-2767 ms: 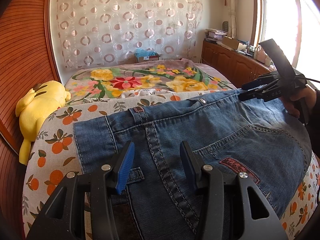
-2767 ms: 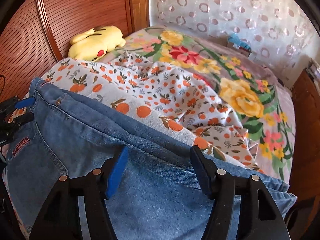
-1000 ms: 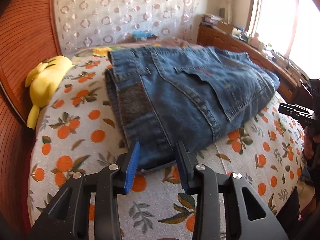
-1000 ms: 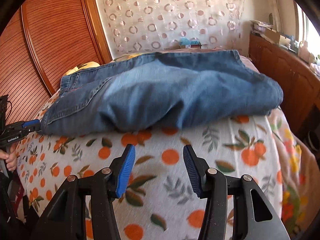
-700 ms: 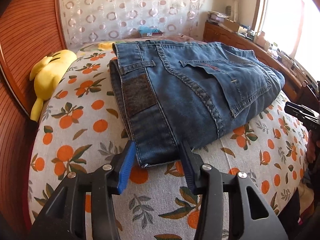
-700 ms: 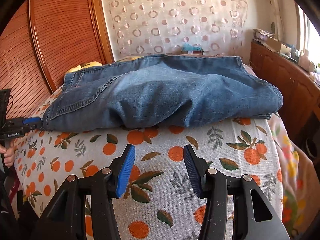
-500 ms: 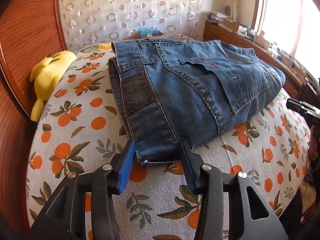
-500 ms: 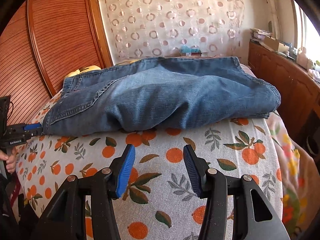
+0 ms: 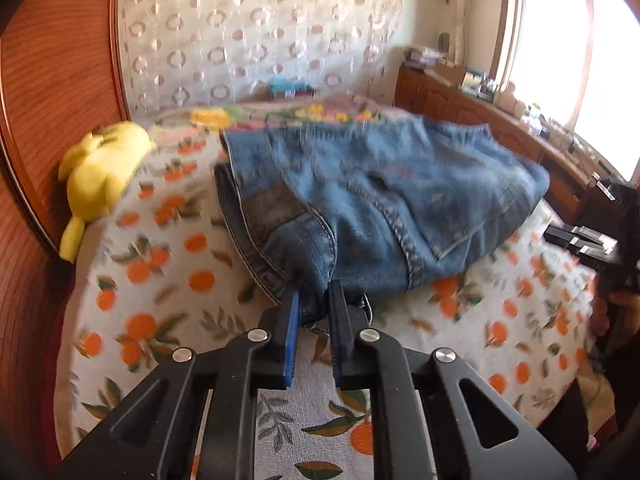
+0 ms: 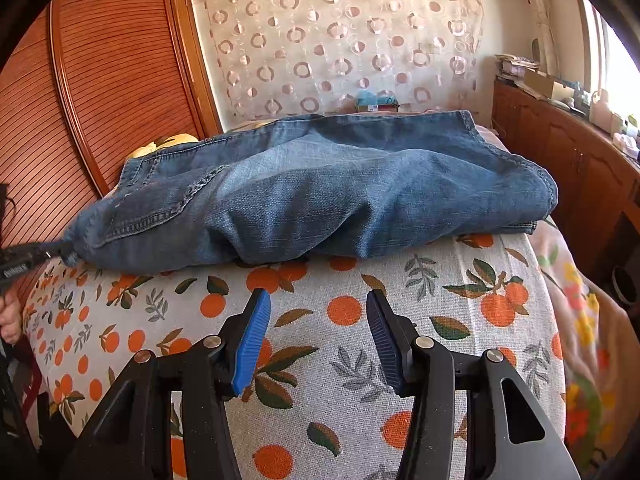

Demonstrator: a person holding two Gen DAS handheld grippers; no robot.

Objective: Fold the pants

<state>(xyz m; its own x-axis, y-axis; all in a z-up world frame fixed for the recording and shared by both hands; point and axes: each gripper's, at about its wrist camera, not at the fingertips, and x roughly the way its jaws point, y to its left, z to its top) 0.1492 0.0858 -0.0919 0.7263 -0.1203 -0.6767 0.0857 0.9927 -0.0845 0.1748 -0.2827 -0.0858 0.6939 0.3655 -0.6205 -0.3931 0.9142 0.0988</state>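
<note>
On the bed's orange-print cover (image 10: 344, 364) lie the folded jeans (image 10: 328, 196), a thick blue bundle stretched across it. At their near waistband corner the left gripper (image 9: 314, 300) is closing its jaws, with bunched denim pinched between the blue pads. From the right wrist view that same corner looks gathered and drawn toward the left edge. Nearer the camera, the right gripper (image 10: 318, 312) hovers over the bare cover just short of the jeans, jaws apart and holding nothing. Beside the wooden wall sits a yellow plush toy (image 9: 102, 168)
</note>
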